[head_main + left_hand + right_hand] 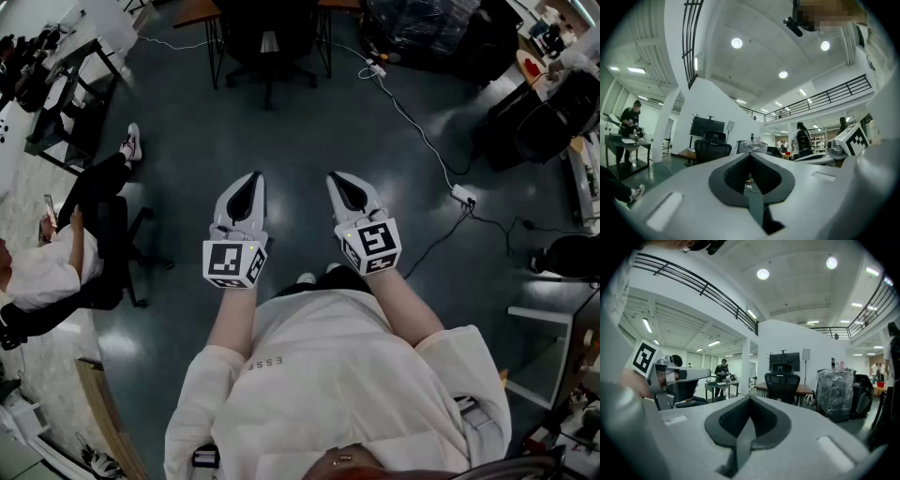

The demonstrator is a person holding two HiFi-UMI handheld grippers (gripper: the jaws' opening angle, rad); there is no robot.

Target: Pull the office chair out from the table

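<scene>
Closest in, the person's white shirt (pixel 347 384) fills the bottom of the head view, and both arms reach forward, with the left gripper (pixel 253 176) and right gripper (pixel 336 176) side by side, near each other but apart. Each gripper's own view shows its fingers pressed together with nothing between them. Dark floor (pixel 281 122) stretches ahead of the fingertips. Well beyond them, almost straight ahead, stands the table (pixel 199 11). The black chair (pixel 267 37) is pushed in at the table's near edge, with its star base on the floor and its back toward the fingers. Right of the chair, and well apart from the right fingers, is a bundle (pixel 422 28) wrapped in plastic film. Off to the left of the left fingers, a seated person (pixel 56 262) leans back with legs stretched out. A cable (pixel 412 122) crosses the floor ahead and right of the right fingers, running to a white power strip (pixel 463 195).
</scene>
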